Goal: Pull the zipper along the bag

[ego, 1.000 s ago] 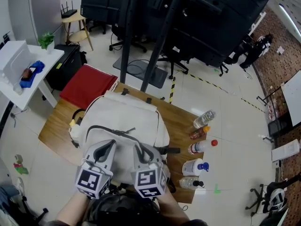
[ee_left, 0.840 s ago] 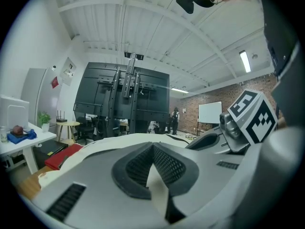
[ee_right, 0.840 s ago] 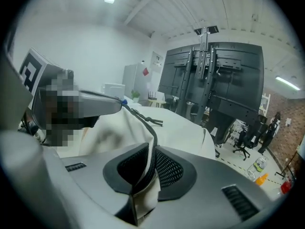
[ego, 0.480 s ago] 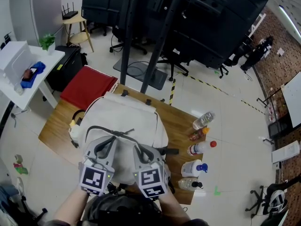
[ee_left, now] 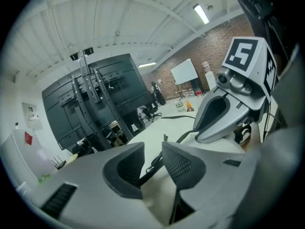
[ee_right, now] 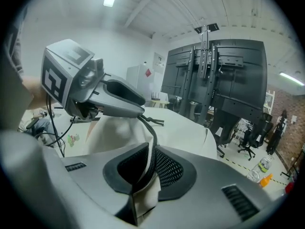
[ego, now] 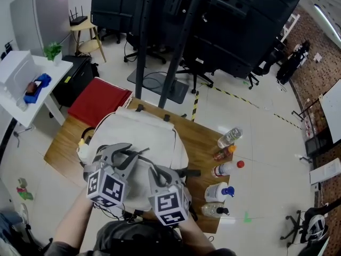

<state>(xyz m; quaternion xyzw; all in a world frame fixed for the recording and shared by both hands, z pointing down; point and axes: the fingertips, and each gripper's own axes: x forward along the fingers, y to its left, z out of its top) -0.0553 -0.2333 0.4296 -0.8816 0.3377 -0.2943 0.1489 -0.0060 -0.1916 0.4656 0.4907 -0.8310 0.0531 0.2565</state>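
Nearest the person, right gripper (ee_right: 151, 163): fingers (ee_right: 167, 168) closed on a fold of the white bag (ego: 144, 135). The black zipper (ee_right: 152, 135) is pinched between the pads with the fabric. A flap of the cloth hangs out below them.

From that pinch the zipper runs up and away, curving to the tip of the left gripper (ego: 123, 153).

Left gripper, a little ahead and to the left, over the bag's near top. Its fingers (ee_left: 183, 166) stand apart with a narrow gap. A dark cord lies in that gap, white cloth showing behind it. Cannot tell whether either pad touches the cord.

Both grippers sit close together, the left angled across toward the right one.

Bag lies on a wooden tabletop (ego: 200, 137) and covers most of its middle.

Right edge of tabletop: a row of bottles (ego: 226, 168), clear of the bag, with a white pump bottle (ego: 217, 191) nearest.

Beyond the far left corner, on the floor: a red cloth (ego: 98, 100). Farther off, a black stand (ego: 184, 41).
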